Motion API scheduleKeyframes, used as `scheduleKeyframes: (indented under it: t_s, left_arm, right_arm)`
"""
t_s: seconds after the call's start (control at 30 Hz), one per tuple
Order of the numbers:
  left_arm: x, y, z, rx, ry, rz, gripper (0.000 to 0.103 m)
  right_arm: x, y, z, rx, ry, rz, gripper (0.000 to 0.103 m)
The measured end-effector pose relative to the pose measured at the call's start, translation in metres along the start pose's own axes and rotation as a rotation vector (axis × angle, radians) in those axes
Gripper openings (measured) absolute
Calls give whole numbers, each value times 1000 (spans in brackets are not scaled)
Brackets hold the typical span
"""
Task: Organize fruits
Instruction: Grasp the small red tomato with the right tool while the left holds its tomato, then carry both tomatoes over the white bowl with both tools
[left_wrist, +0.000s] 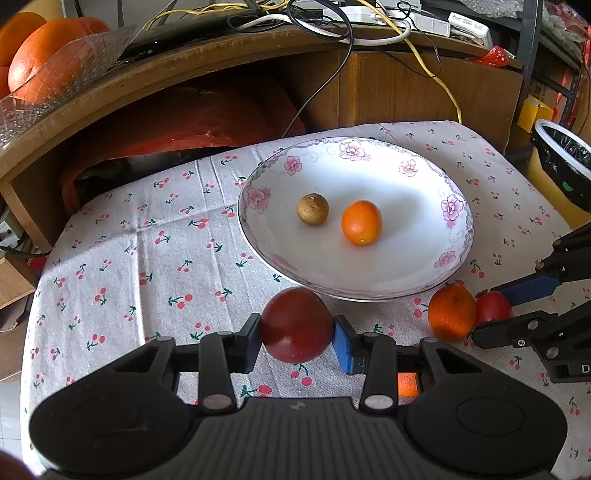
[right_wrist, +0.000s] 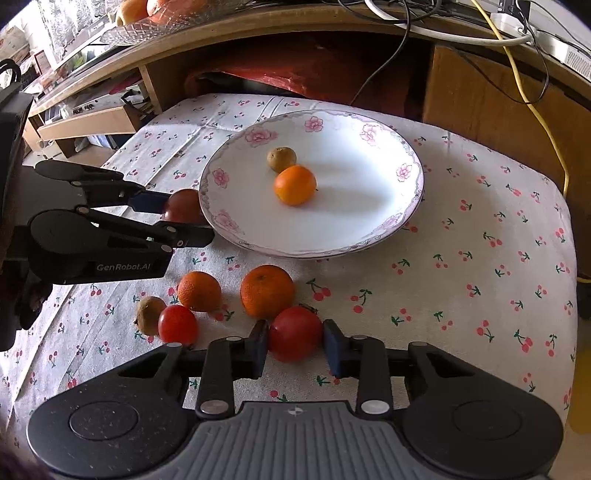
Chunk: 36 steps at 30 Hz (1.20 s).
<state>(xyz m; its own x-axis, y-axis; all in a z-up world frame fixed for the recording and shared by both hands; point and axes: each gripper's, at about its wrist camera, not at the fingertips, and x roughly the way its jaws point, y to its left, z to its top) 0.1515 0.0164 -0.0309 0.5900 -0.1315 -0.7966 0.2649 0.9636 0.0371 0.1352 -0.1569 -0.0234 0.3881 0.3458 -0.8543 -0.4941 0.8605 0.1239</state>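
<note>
gripping a dark red fruit (left_wrist: 296, 325), the left gripper (left_wrist: 297, 341) has its fingers (left_wrist: 343, 347) clamped on either side of it, just in front of the near rim of the flowered plate (left_wrist: 424, 266). from the right wrist view that same fruit shows only partly, pressed close to the plate's left edge, and whether it is lifted off the cherry-print cloth (left_wrist: 129, 266) or resting on it cannot be told.

the right gripper (right_wrist: 295, 345) sits low over the surface with a bright red fruit (right_wrist: 295, 338) between its fingers (right_wrist: 334, 349); the pads lie right at the fruit's sides, but it is hard to say whether they press it firmly.

inside the plate lie two fruits: a small brown one (left_wrist: 313, 208) and a small orange one (left_wrist: 361, 222), close together near the middle. in the right wrist view they appear touching.

on the cloth in front of the plate, several fruits cluster near the right gripper: a larger orange (right_wrist: 267, 291) touching the bright red fruit, a smaller orange (right_wrist: 199, 291) to its left, a second red fruit (right_wrist: 178, 324) just beside that, and a brown fruit (right_wrist: 147, 314) at the far left of the group.

behind the surface stands a curved wooden desk (left_wrist: 207, 62) with tangled cables (left_wrist: 332, 22) on top and a glass bowl of big oranges (left_wrist: 40, 55) at its left end. a yellow bin (left_wrist: 557, 173) with a dark liner stands off to the right.
</note>
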Motion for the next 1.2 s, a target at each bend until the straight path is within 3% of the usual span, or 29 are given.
scheduleKeyframes:
  t_s: [0.63, 1.2]
  left_arm:
    - [3, 1, 2, -18, 13, -14, 48]
    - [-11, -3, 2, 9, 21, -6, 47]
  right_arm:
    - [4, 5, 4, -20, 14, -19, 30]
    - [-3, 5, 6, -27, 22, -45, 26]
